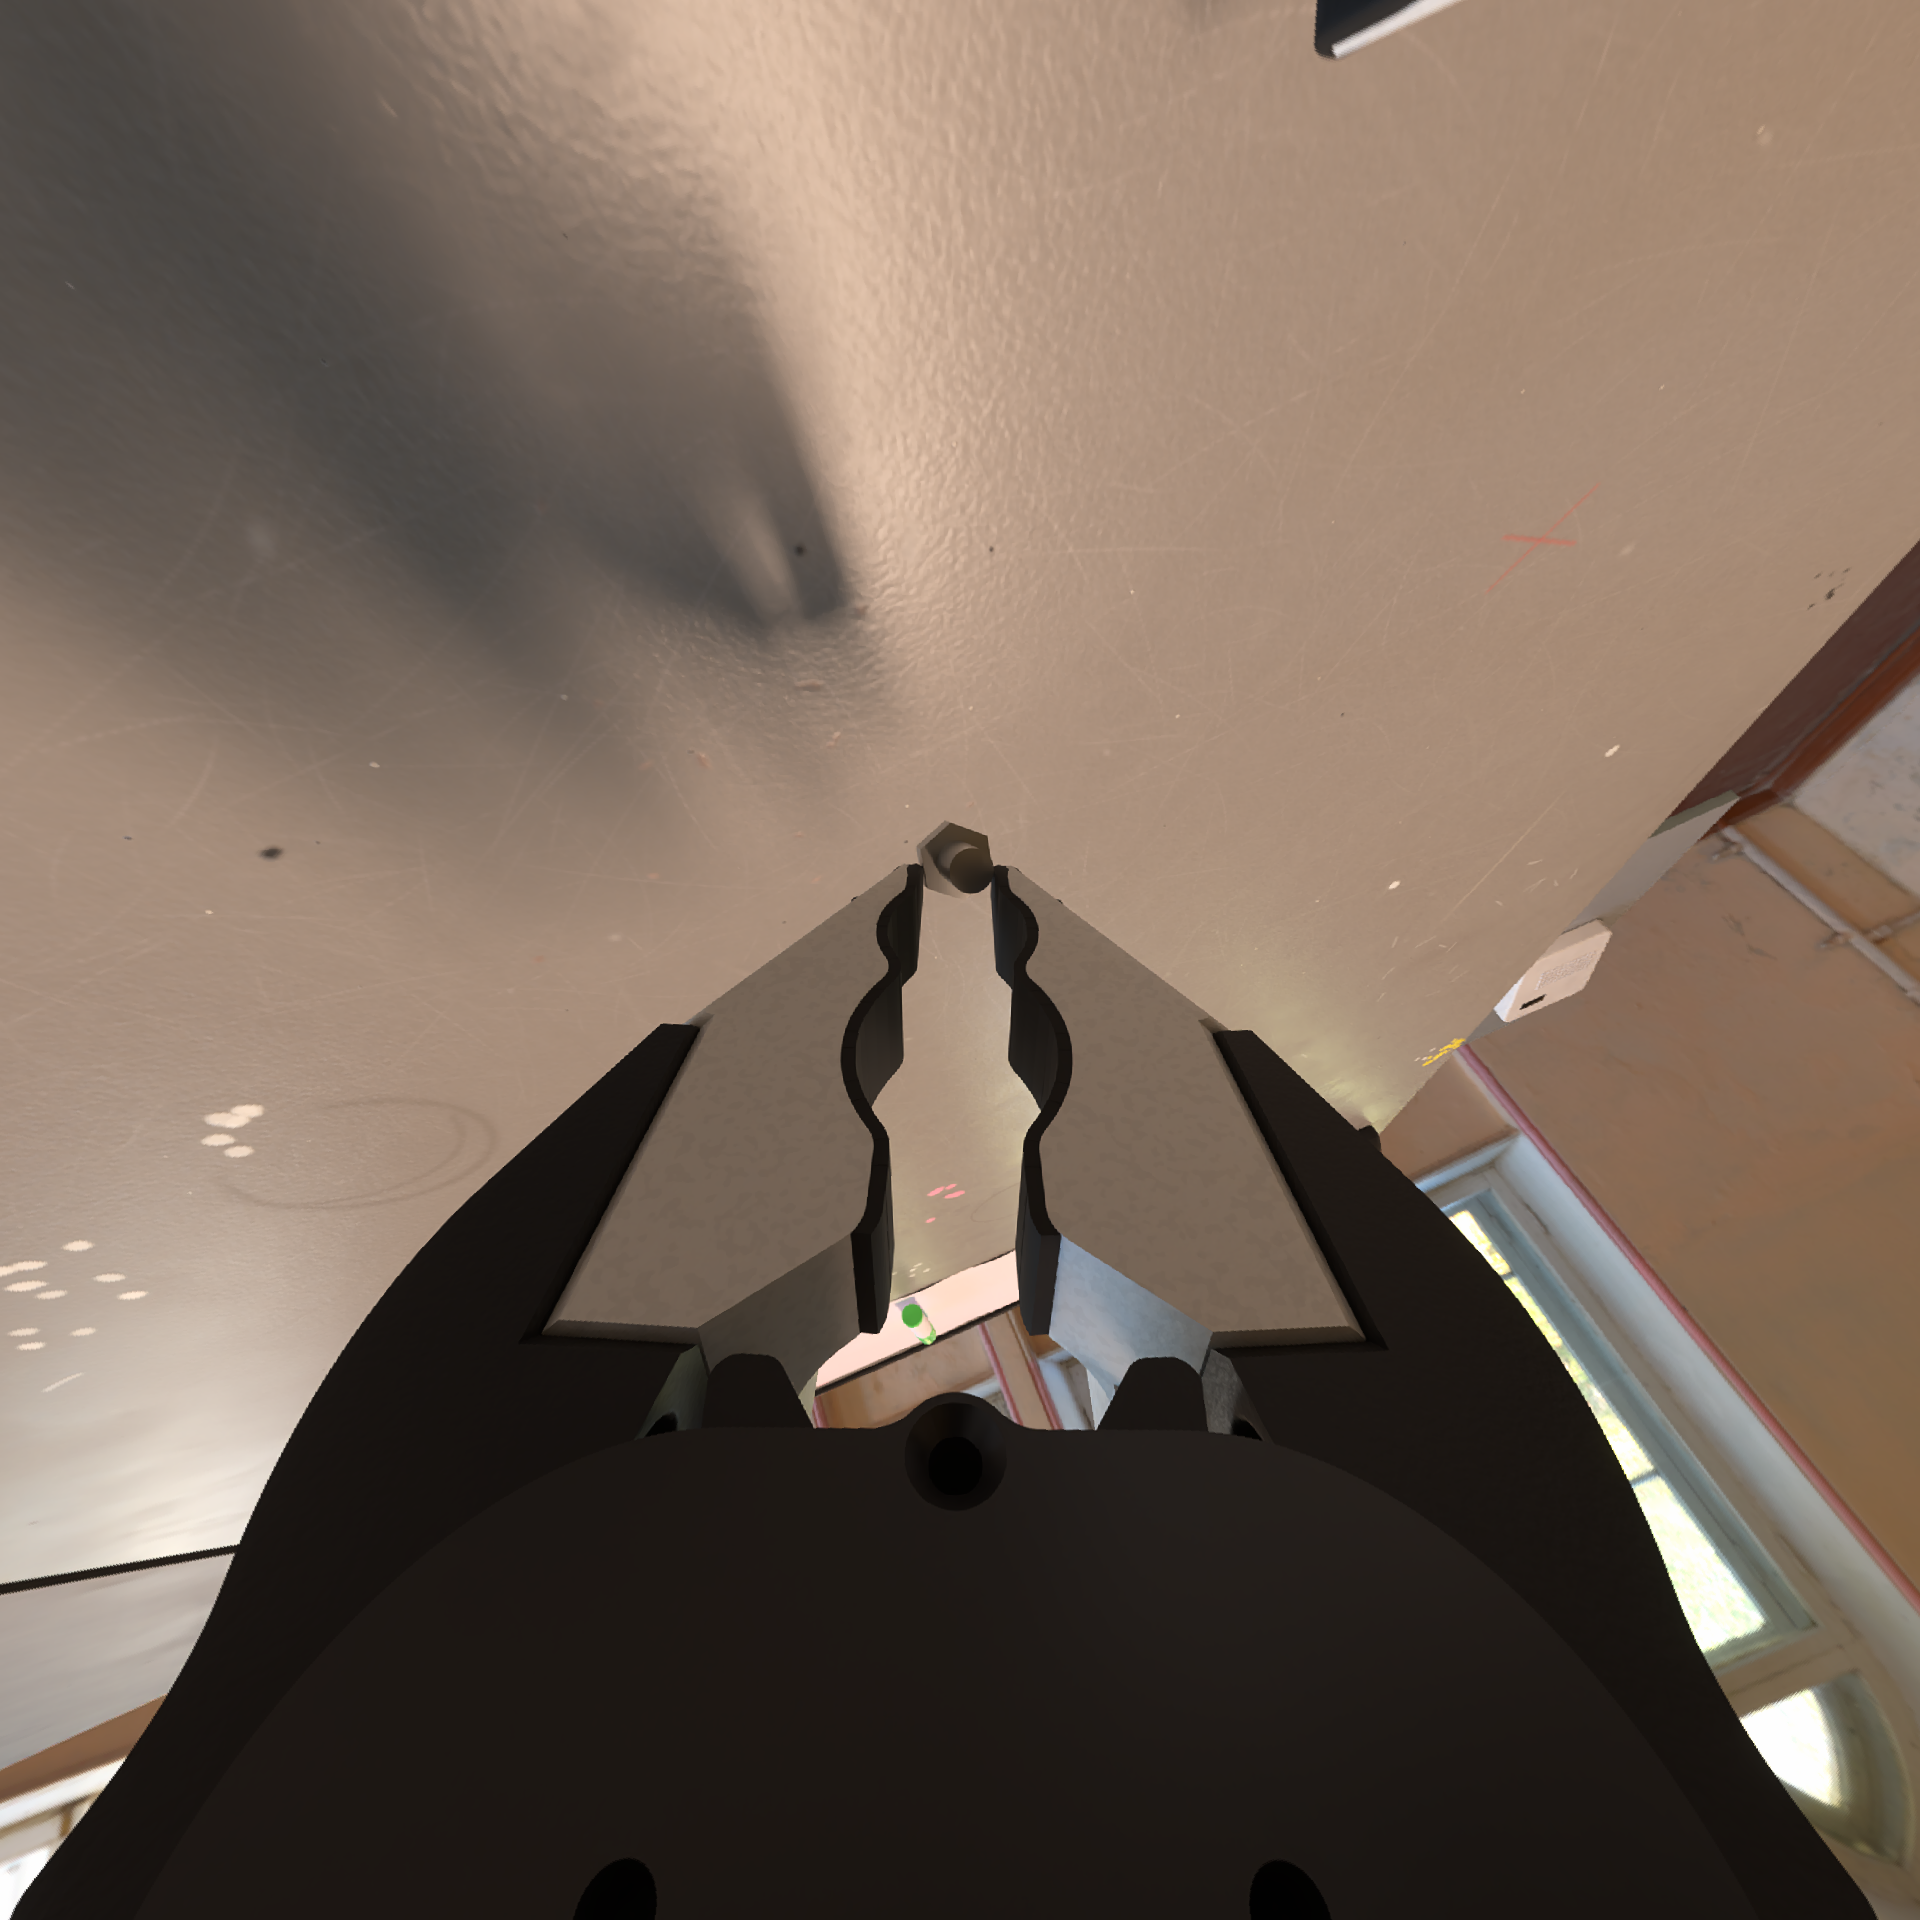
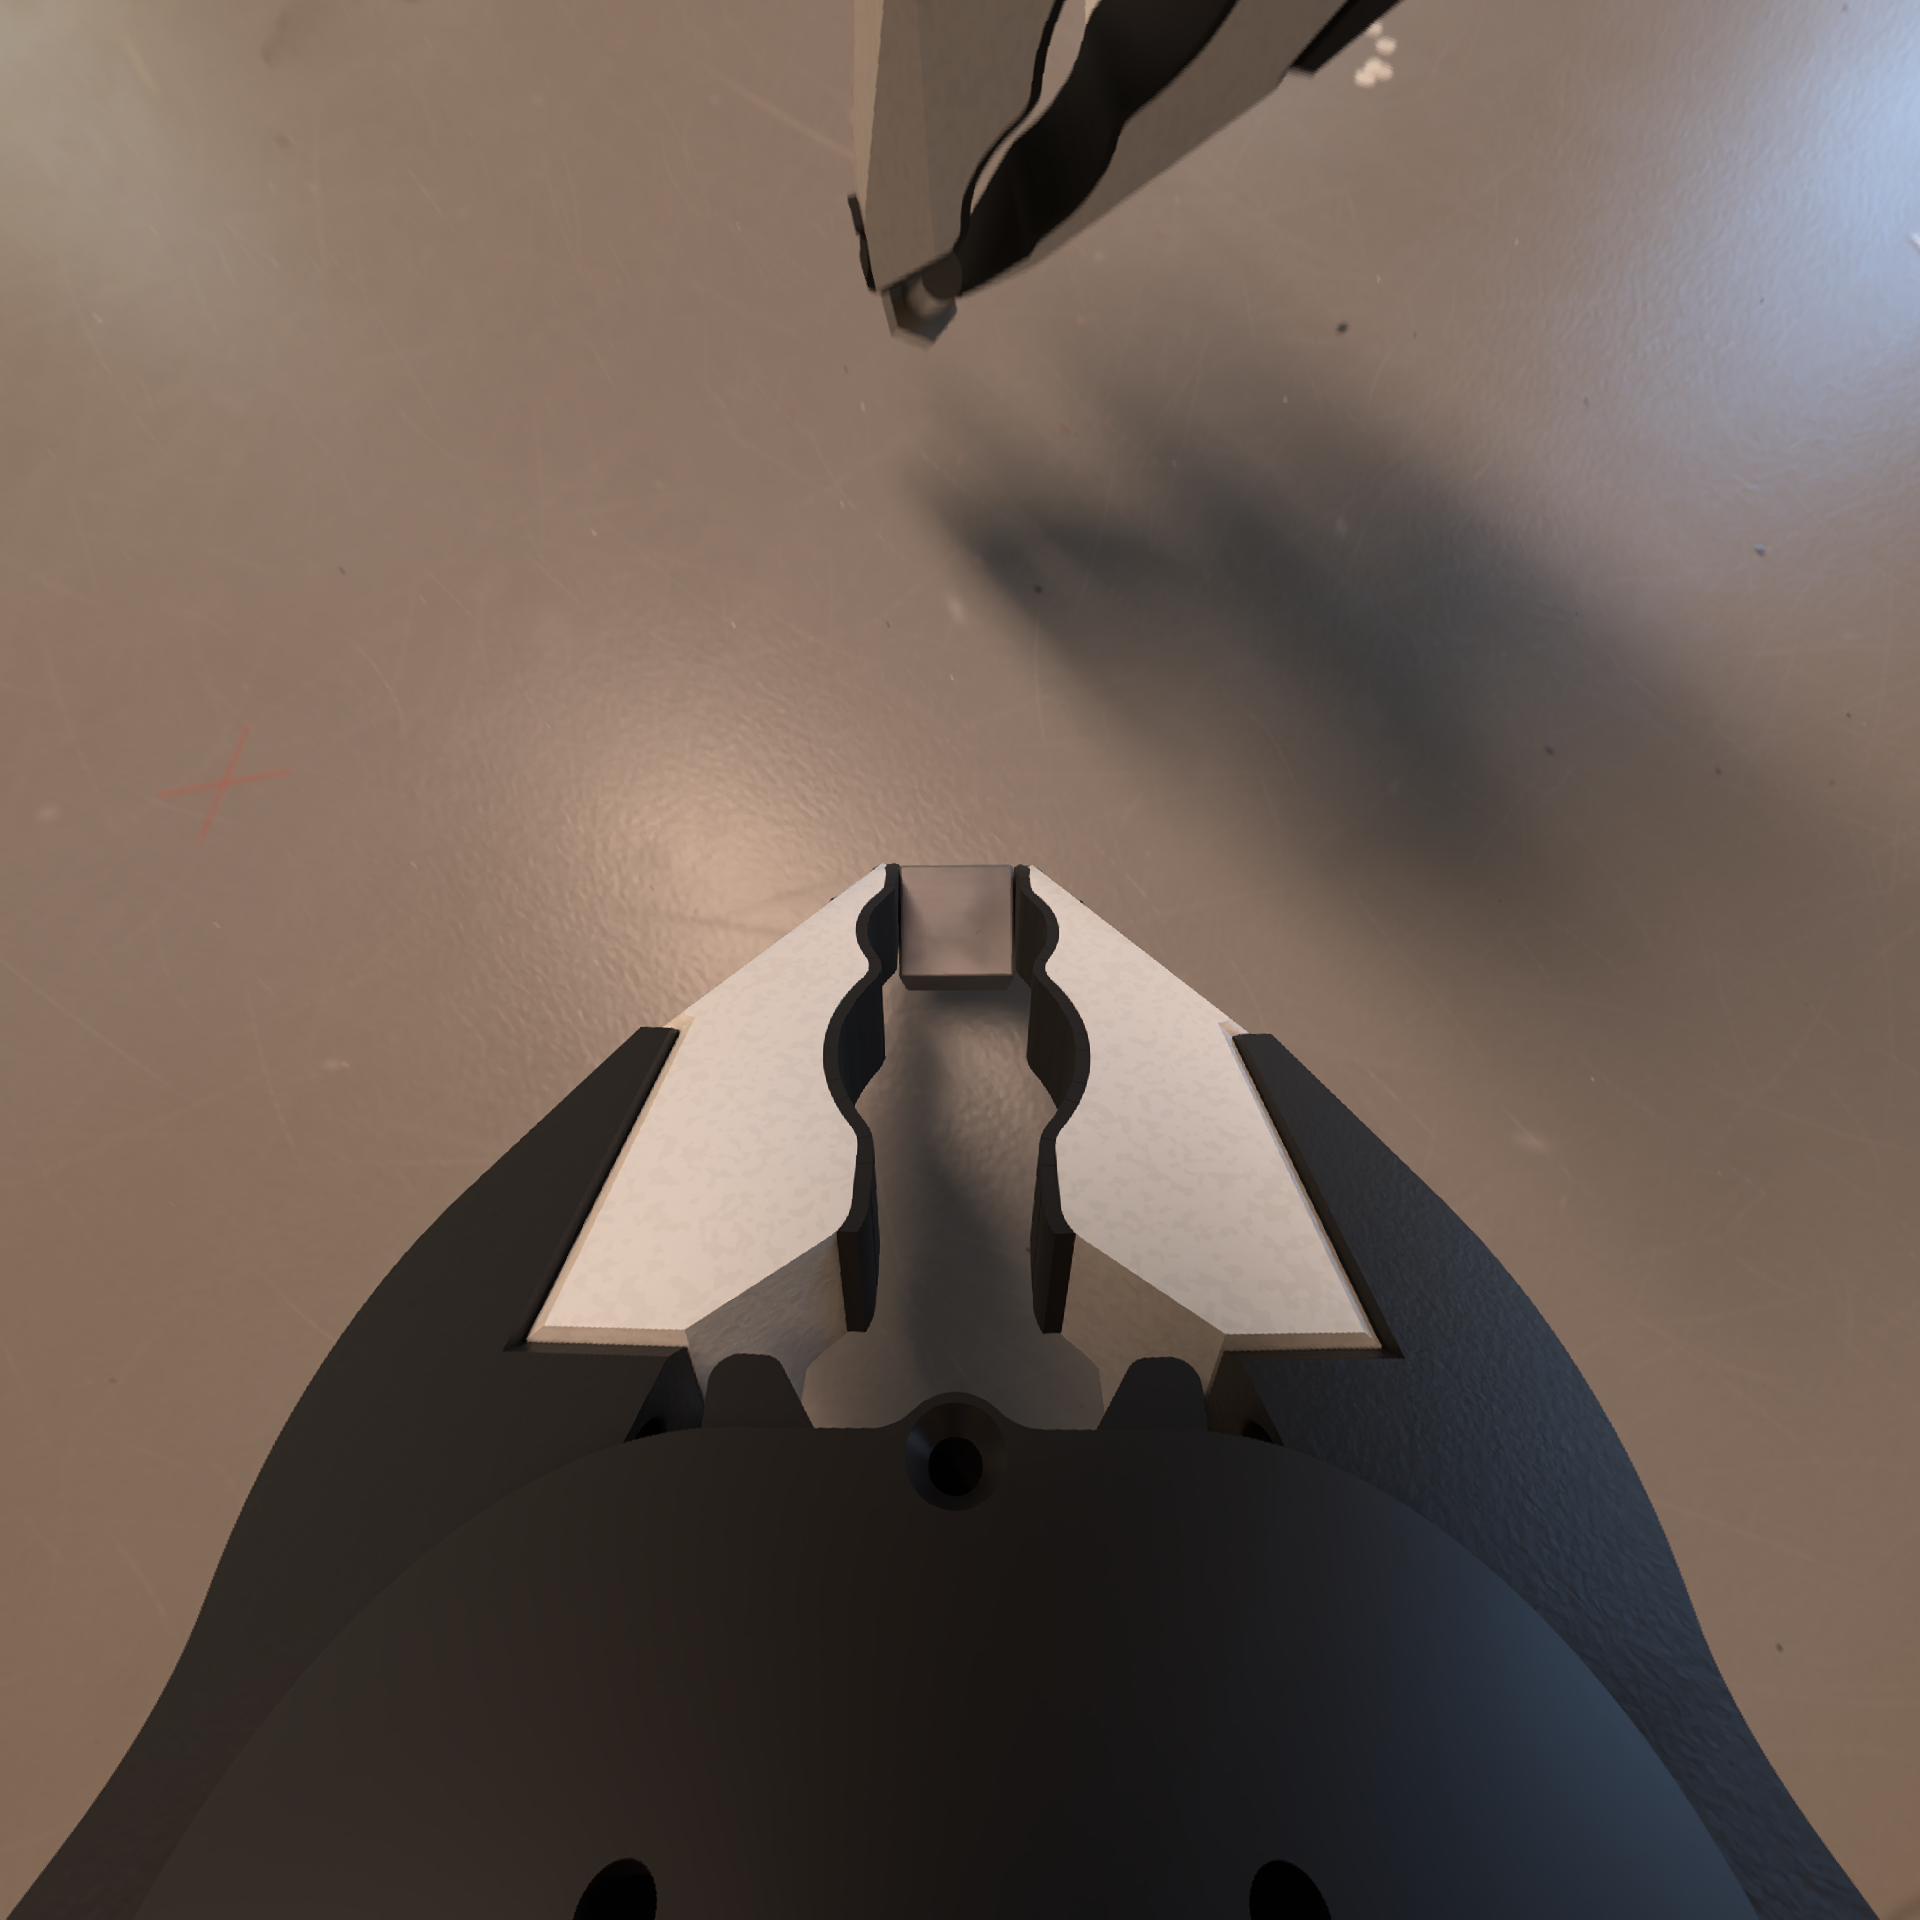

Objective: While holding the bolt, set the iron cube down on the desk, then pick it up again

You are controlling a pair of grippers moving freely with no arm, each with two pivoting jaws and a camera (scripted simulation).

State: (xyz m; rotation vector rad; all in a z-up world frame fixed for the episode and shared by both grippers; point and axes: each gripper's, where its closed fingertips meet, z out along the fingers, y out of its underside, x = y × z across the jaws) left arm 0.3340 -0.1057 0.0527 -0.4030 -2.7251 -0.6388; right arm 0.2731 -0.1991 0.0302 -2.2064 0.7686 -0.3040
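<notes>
My left gripper (image 1: 956,883) is shut on a small grey hex-head bolt (image 1: 954,860) at its fingertips, over the beige desk (image 1: 1143,416). In the right wrist view the left gripper (image 2: 914,286) comes in from the top with the bolt (image 2: 923,303) at its tip. My right gripper (image 2: 954,883) is shut on the dark grey iron cube (image 2: 954,930), pinched between the fingertips and pointing down at the desk (image 2: 416,520). I cannot tell whether the cube touches the desk. The two grippers are apart.
A faint red cross (image 2: 220,781) is marked on the desk left of the right gripper. The desk's edge (image 1: 1766,727) runs diagonally at the right in the left wrist view. A dark flat object (image 1: 1371,26) sits at the top.
</notes>
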